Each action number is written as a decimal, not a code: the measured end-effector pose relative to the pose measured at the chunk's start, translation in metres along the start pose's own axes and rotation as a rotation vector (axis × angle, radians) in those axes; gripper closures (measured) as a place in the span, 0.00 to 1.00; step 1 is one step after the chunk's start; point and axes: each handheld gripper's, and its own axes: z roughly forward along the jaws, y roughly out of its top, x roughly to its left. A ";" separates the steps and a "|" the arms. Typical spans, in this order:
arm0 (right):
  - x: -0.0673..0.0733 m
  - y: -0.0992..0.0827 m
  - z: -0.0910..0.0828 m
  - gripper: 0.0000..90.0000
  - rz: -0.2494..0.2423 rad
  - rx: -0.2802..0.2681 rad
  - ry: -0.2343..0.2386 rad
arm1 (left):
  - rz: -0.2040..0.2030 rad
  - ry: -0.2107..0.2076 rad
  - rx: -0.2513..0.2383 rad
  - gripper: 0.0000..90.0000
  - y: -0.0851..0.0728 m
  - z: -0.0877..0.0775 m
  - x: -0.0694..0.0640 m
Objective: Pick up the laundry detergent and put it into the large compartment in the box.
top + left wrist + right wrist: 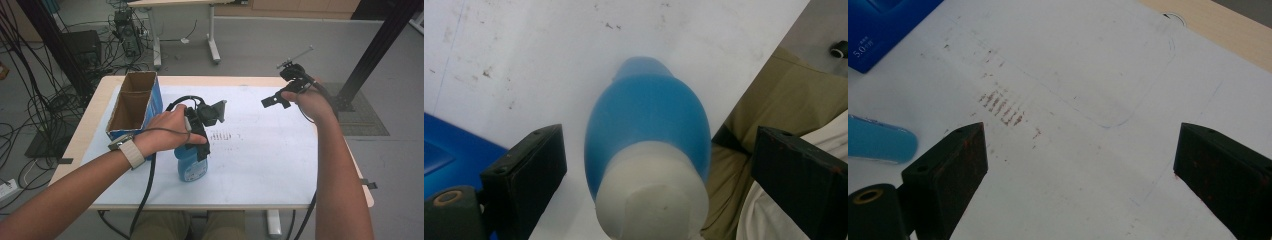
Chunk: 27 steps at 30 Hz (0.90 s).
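A blue bottle (192,166) with a white cap stands on the white sheet near the table's front. My left gripper (198,144) hangs over it, pointing down. In the left gripper view the bottle (649,115) rises between the two black jaws, which stand wide apart and touch neither side of it. My left gripper (659,145) is open. My right gripper (272,102) is held in the air over the table's back right, open, with nothing between its jaws. In the right gripper view my right gripper (1078,145) looks down on bare sheet, with the bottle (878,142) at the left edge.
A blue cardboard box (133,104) with an open top stands at the table's back left, close to the left hand. The white sheet (265,150) covers most of the table and bears faint reddish marks (1002,107). Cables trail off the front edge.
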 end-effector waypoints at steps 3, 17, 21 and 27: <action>0.000 0.000 0.000 0.08 0.001 -0.001 -0.001 | -0.001 0.001 -0.001 0.09 0.000 0.000 0.000; 0.000 0.000 0.000 0.08 0.000 -0.002 0.000 | -0.005 0.002 -0.004 0.09 -0.001 0.000 0.000; 0.000 -0.001 -0.001 0.08 -0.001 -0.003 0.000 | 0.000 0.001 -0.004 0.09 -0.001 0.000 0.000; 0.000 -0.001 -0.001 0.08 0.000 -0.002 -0.001 | -0.002 0.001 -0.006 0.09 -0.001 0.000 0.000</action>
